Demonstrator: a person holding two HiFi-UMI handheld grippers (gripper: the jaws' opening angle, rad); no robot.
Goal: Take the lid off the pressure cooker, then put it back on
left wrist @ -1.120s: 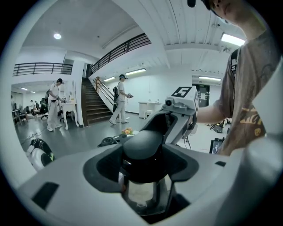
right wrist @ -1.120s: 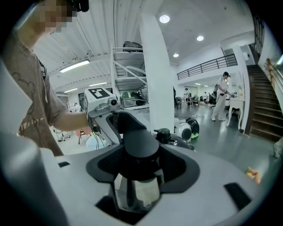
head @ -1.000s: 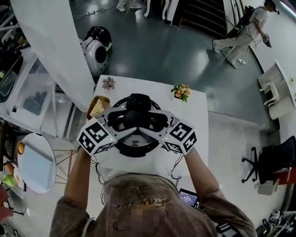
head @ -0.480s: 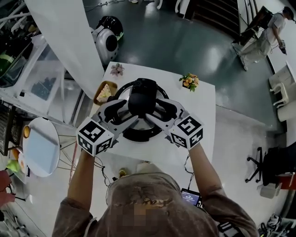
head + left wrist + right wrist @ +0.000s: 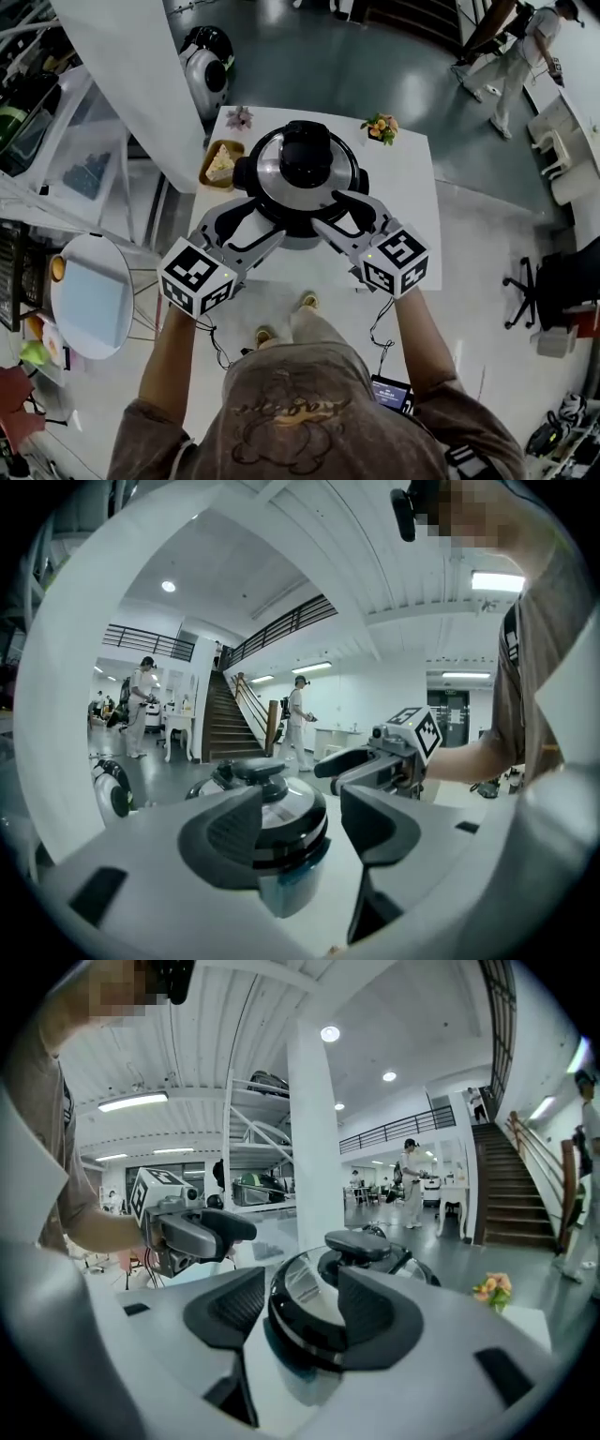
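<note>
Just beyond the left gripper [image 5: 259,223] and right gripper [image 5: 336,214], both spread wide and empty, the pressure cooker [image 5: 281,225] stands with its lid [image 5: 272,173] seated; whether lifting is pending or finished, I cannot tell.

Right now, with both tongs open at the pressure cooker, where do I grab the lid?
Probably best to take the lid by its black top handle: it stands proud of the smooth steel around it and looks narrow enough to pinch. Come in from the near side, where the left tongs and right tongs sit open.
</note>
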